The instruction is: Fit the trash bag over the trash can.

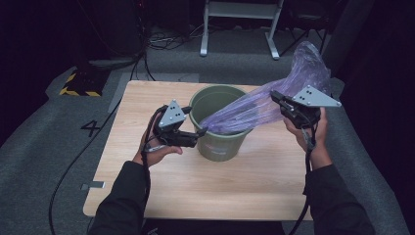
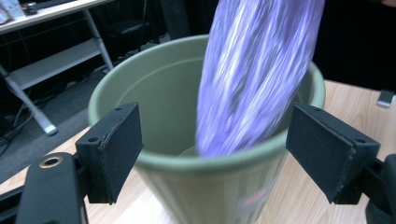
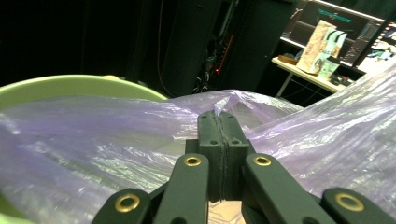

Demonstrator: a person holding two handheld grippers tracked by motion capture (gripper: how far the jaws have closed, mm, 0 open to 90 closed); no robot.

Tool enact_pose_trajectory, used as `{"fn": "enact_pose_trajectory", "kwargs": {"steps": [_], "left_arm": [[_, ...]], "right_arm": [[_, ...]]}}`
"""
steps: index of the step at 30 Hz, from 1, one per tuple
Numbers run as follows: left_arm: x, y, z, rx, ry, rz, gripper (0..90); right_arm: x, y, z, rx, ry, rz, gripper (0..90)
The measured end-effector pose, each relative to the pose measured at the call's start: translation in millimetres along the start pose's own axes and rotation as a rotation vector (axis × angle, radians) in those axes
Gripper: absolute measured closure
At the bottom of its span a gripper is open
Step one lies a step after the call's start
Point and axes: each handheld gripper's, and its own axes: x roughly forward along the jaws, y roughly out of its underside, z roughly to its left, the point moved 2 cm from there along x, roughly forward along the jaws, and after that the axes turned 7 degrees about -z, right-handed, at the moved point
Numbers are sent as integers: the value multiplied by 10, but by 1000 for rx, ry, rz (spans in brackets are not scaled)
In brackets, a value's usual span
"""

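Purple bag (image 1: 259, 110) stretched long, slanting from green bin (image 1: 218, 142) up-right; right gripper (image 1: 280, 100) clenched on it; left gripper (image 1: 198, 133) released.

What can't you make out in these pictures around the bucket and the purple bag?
- Bucket floor: high view, hidden by the purple bag.
- Bag's texture: left gripper view, motion-blurred.
- Red label on the bucket: too blurred to read.
- Bag's far end: right gripper view, cut off by the edge.

Wooden table (image 1: 205, 191) on grey carpet (image 1: 44, 132) — yellow-black striped block (image 1: 78, 84) beyond
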Motion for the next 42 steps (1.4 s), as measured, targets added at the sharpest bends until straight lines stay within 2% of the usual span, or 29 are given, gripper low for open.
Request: {"fn": "enact_pose_trajectory", "kwargs": {"steps": [4, 6, 10, 12, 14, 16, 21, 27, 31, 32, 35, 37, 39, 40, 42], "left_arm": [[135, -70, -48, 25, 11, 14, 180], [183, -102, -62, 23, 16, 7, 180], [322, -143, -88, 29, 25, 29, 180], [375, -158, -111, 25, 43, 27, 180], [419, -178, -151, 30, 55, 26, 180], [467, -199, -202, 55, 63, 32, 180], [561, -240, -292, 57, 99, 32, 178], [683, -285, -466, 83, 145, 40, 177], [763, -307, -552, 112, 142, 60, 183], [786, -312, -571, 122, 128, 68, 192], [817, -317, -608, 141, 125, 88, 254], [832, -321, -618, 167, 112, 101, 377], [841, -322, -615, 161, 129, 107, 420], [844, -323, -613, 165, 117, 112, 491], [858, -319, -612, 179, 110, 126, 548]], "right_arm": [[28, 21, 71, -2, -28, 4, 898], [42, 38, 125, -17, -51, 15, 890], [46, 50, 219, -30, -77, 26, 888], [49, 59, 256, -28, -91, 25, 888], [56, 74, 291, -35, -100, 35, 884], [61, 93, 317, -36, -114, 36, 879], [66, 145, 349, -17, -147, 30, 876], [35, 155, 413, -16, -182, 24, 876], [28, 129, 453, -23, -197, 18, 870], [24, 122, 458, -24, -197, 16, 870], [8, 95, 481, -19, -208, 5, 867], [-3, 79, 502, -19, -214, 0, 860], [-11, 71, 525, -20, -219, -4, 860], [-12, 70, 538, -20, -222, -6, 860], [-20, 70, 558, -21, -224, -7, 860]]}}
